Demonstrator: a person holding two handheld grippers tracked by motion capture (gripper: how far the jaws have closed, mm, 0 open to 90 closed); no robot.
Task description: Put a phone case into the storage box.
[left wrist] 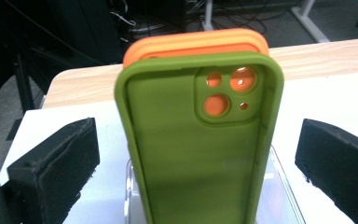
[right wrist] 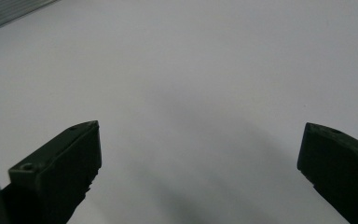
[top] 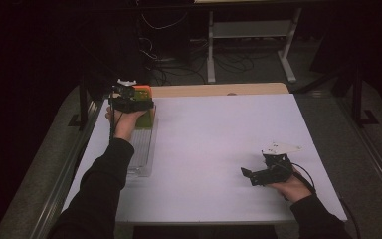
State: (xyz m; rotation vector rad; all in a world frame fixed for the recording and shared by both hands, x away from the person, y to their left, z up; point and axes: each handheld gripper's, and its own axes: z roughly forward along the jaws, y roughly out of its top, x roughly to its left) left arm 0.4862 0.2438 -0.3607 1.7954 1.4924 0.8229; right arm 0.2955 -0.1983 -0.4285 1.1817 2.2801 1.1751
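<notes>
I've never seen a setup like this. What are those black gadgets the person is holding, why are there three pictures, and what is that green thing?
A person sits at a white table holding a hand-held gripper in each hand; no robot arm is involved. One picture comes from a camera above the table. The other two come from cameras riding on each gripper, looking along its two black fingers.

The left gripper stands open around a green phone case, which stands upright in a clear rack with orange cases behind it. The fingers do not touch it. The right gripper rests open over bare table, holding nothing.
</notes>
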